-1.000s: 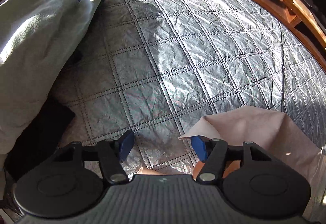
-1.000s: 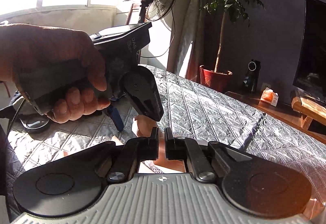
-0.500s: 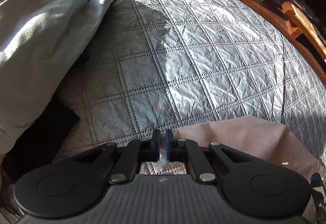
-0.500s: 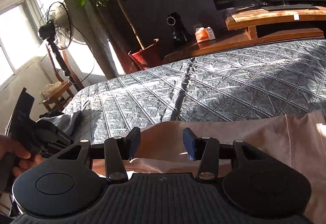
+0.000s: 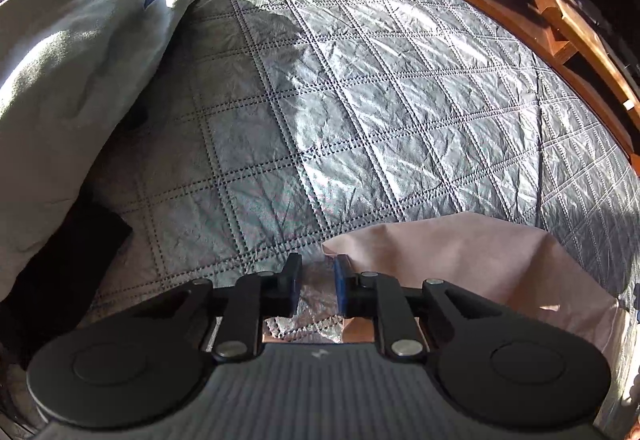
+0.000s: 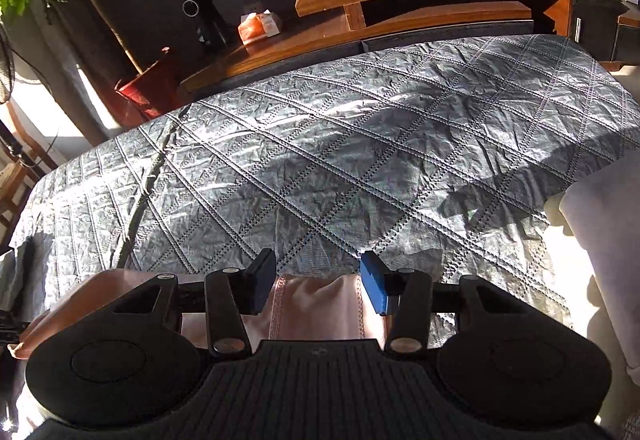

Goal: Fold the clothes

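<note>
Since the earlier frames the right gripper (image 6: 318, 282) has swung away from the window and the other tool and now points down over the near edge of the pink garment (image 6: 316, 308), while the left gripper (image 5: 316, 286) has hardly shifted at the garment's left corner. The left jaws closed almost fully half a second ago and have just eased a little apart again; the narrow gap between them shows only the grey quilt (image 5: 360, 100), with the pink corner lying against the outside of the right-hand pad, so nothing is clamped (that pinch looks to have missed the cloth). The right jaws have just opened and stand well apart, with a seamed strip of the garment showing between and below them, the pads not pressing on it. The garment itself lies flat along the near side of the bed, with a pale grey garment (image 5: 68, 80) heaped at the far left. To do this step well, I judge the left tool should open, slide sideways onto the pink corner and close on the fabric alone, not the quilt beneath. The right should settle over the hem before closing. Both grips want to be at matching corners, so the fold lifts evenly and no slack bunches in the middle.
</note>
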Motion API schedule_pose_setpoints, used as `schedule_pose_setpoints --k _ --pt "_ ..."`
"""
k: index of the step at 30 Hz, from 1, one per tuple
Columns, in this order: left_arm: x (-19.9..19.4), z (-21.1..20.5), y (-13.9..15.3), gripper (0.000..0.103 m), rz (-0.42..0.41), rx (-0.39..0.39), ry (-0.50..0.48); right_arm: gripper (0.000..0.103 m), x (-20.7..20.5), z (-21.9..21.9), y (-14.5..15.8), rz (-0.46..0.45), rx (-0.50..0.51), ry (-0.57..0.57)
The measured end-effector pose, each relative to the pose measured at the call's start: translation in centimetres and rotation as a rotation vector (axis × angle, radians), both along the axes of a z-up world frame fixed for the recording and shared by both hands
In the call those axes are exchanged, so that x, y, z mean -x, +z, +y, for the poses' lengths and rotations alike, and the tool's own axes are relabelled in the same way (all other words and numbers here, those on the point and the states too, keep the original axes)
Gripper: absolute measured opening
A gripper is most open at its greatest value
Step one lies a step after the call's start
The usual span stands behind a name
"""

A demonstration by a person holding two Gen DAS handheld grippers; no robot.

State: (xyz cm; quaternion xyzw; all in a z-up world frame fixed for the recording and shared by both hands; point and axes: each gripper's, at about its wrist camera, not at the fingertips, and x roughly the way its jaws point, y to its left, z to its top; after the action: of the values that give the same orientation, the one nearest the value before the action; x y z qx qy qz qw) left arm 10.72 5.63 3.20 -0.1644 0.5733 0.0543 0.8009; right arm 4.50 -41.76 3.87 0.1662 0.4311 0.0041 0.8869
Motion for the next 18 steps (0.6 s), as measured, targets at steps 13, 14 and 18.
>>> schedule_pose_setpoints --k 13,14,18 --pt "-0.1 -0.1 0.2 0.009 -0.03 0.009 -0.003 0.0 -1.2 -0.6 -2.2 0.057 0.058 0.011" --pt "0.0 -0.1 0.2 0.009 -0.032 0.009 -0.002 0.0 -1.1 -0.6 -2.1 0.048 0.058 0.013" --pt "0.1 0.4 0.3 0.007 -0.045 0.014 0.023 0.0 -0.3 -1.3 -1.0 -0.013 0.04 -0.034"
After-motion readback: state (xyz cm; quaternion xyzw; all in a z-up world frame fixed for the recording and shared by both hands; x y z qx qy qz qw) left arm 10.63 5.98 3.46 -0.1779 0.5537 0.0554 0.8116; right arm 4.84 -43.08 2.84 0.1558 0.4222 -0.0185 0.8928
